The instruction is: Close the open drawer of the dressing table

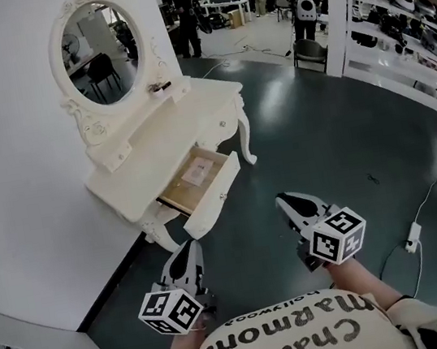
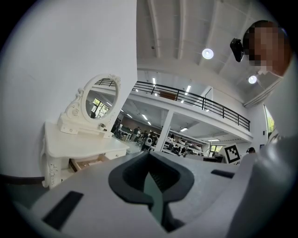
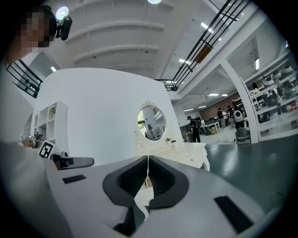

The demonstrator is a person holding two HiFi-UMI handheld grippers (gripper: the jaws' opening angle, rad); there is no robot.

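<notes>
Two big surfaces frame everything: a white wall [image 1: 19,160] on the left and a dark floor [image 1: 319,137] spreading to the right. Against the wall stands the cream dressing table [image 1: 191,104], with an oval mirror [image 1: 99,42] at its back. Its drawer [image 1: 215,195] is pulled well out of the table's front, just under the top, and a pale sheet [image 1: 199,170] lies on its wooden bottom. Nearer the person, over the floor, are the left gripper [image 1: 188,252] and the right gripper [image 1: 287,202]. Each has its fingers pressed together with nothing between them. Both are apart from the drawer, the left one nearer to its lower corner.

Judged from this, the task is at the approach: the drawer stands open and nothing touches it yet. The next move calls for bringing closed fingertips up to the drawer's front panel, either near its middle or with one gripper toward each end. They would then press straight in, so the box does not twist on its runners.

The drawer opens toward the lower right of the head view, away from the wall. Its front panel runs long from lower left to upper right, in line with the table's front edge. The push should therefore go up and to the left, square to that panel.
</notes>
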